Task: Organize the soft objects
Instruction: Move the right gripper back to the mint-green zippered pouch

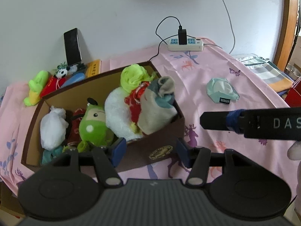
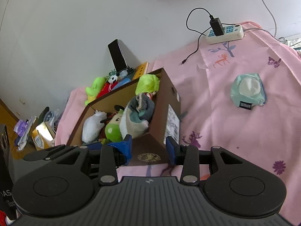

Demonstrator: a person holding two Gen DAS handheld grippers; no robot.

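Observation:
A brown cardboard box sits on the pink cloth, full of soft toys: a green plush, a white plush, a white bag and a beige-teal pouch on top. A pale teal soft pouch lies on the cloth to the right of the box. My left gripper is open and empty in front of the box's near corner. My right gripper is open and empty at that corner too; its arm shows in the left wrist view.
Behind the box lie a lime plush, a panda toy and a black phone against the wall. A power strip with charger and cables sits at the back. Clutter lies on the floor at left.

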